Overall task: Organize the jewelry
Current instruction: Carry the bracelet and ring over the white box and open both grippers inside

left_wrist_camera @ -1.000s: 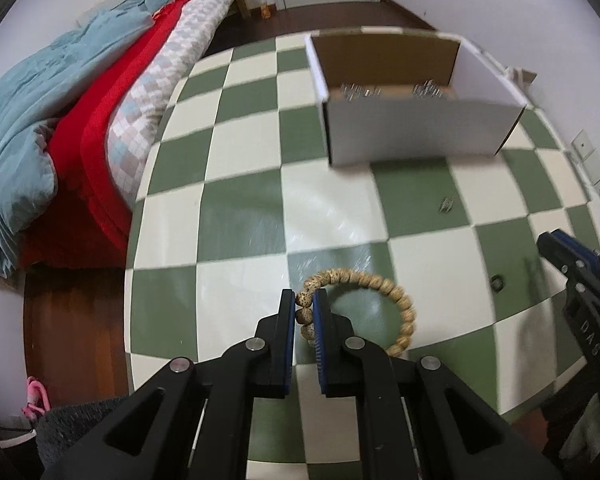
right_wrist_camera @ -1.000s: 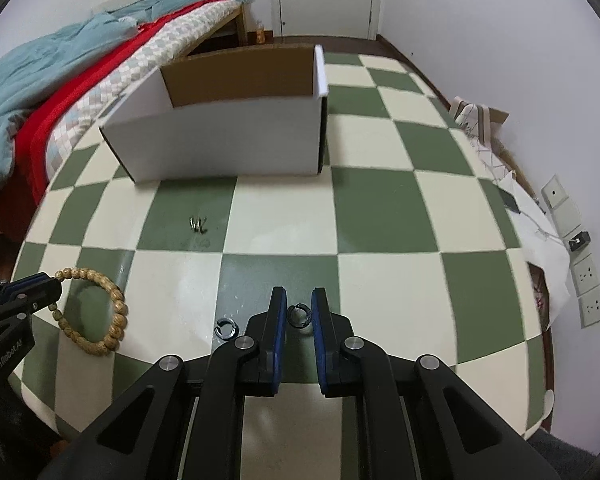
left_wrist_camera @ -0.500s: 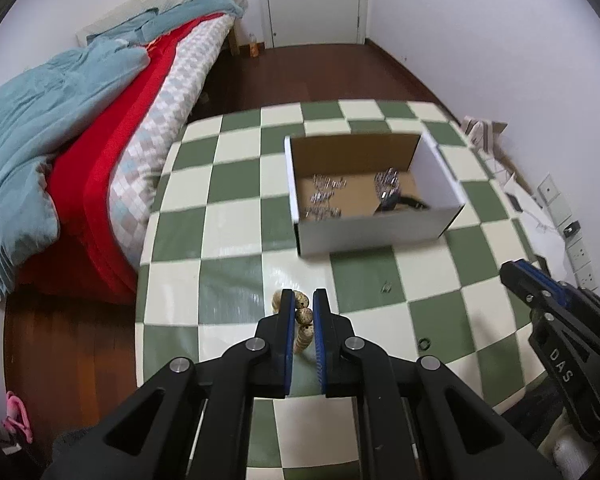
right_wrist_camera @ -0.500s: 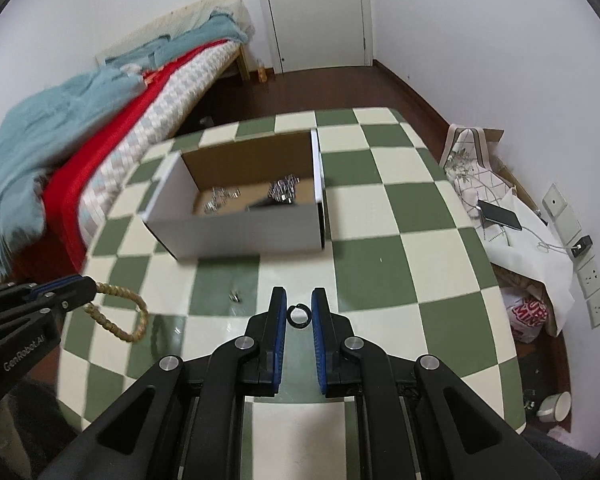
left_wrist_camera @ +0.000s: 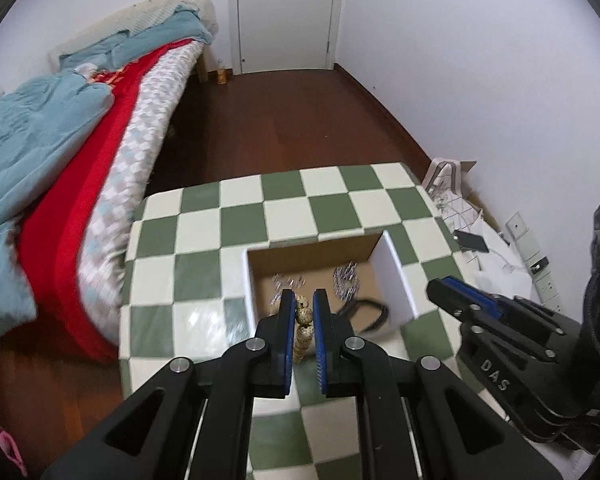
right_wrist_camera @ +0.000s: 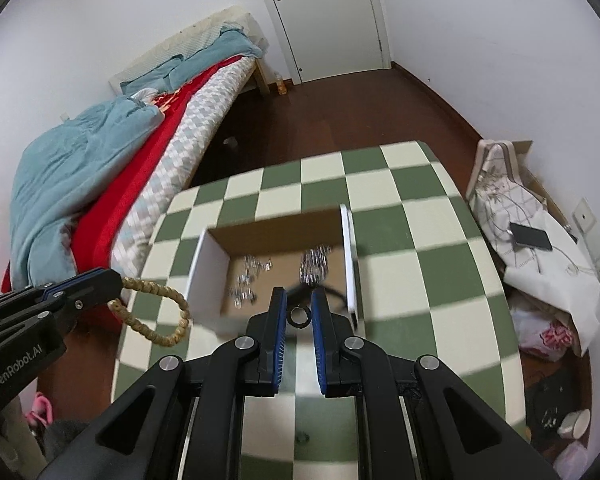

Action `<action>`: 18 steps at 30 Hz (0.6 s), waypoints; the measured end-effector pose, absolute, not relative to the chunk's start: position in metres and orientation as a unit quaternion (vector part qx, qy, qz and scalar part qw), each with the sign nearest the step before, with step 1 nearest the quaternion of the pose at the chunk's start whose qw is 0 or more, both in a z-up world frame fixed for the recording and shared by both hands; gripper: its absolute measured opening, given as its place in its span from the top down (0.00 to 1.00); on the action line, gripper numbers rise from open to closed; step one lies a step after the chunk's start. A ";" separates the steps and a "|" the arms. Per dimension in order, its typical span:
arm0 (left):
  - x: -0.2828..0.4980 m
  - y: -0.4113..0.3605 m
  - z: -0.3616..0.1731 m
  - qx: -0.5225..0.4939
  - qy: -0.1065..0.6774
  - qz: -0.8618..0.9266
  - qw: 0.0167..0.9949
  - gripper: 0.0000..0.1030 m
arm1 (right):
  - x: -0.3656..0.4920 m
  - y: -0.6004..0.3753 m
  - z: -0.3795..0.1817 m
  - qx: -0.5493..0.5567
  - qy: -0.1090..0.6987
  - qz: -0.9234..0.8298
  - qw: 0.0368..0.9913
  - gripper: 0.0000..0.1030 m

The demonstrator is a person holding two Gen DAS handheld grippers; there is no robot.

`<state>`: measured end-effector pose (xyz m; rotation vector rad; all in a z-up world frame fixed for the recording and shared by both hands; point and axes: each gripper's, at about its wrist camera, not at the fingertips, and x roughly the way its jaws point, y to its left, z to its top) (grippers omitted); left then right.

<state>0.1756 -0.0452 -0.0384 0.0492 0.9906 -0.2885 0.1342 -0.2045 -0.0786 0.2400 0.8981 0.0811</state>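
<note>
Both grippers raised, tan beaded bracelet (left_wrist_camera: 303, 330) dangling, dark ring (right_wrist_camera: 299, 316) pinched

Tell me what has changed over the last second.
Both grippers rose off the checkered table. The left gripper lifted the beaded bracelet; the right gripper lifted the dark ring, toward the box. Both grips and the box are unchanged.

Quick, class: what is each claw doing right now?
Left claw: closed on the bead bracelet.
Right claw: closed on the small dark ring.

both wrist cams high, sharing box (left_wrist_camera: 396, 276)
</note>
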 end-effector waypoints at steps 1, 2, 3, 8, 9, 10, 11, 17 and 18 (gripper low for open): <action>0.186 -0.048 -0.041 0.022 0.480 -0.145 0.865 0.94 | 0.146 -0.205 -0.077 0.116 0.436 0.042 0.891 0.87; 0.197 -0.050 -0.044 0.019 0.488 -0.151 0.859 0.94 | 0.155 -0.206 -0.076 0.116 0.439 0.043 0.890 0.87; 0.208 -0.052 -0.048 0.010 0.497 -0.157 0.853 0.94 | 0.165 -0.208 -0.077 0.118 0.442 0.045 0.888 0.87; 0.247 -0.058 -0.077 -0.035 0.543 -0.182 0.819 0.94 | 0.215 -0.212 -0.091 0.128 0.478 0.059 0.867 0.87; 0.252 -0.060 -0.084 -0.042 0.551 -0.188 0.812 0.94 | 0.221 -0.213 -0.095 0.128 0.482 0.059 0.865 0.87; 0.260 -0.061 -0.093 -0.053 0.563 -0.190 0.803 0.94 | 0.230 -0.215 -0.100 0.130 0.490 0.059 0.860 0.87; 0.264 -0.062 -0.099 -0.058 0.569 -0.194 0.797 0.94 | 0.236 -0.216 -0.104 0.130 0.495 0.058 0.857 0.87; 0.284 -0.061 -0.123 -0.087 0.606 -0.195 0.766 0.90 | 0.262 -0.216 -0.122 0.123 0.526 0.064 0.839 0.87; 0.285 -0.059 -0.123 -0.084 0.606 -0.188 0.769 0.86 | 0.265 -0.215 -0.124 0.123 0.532 0.069 0.835 0.87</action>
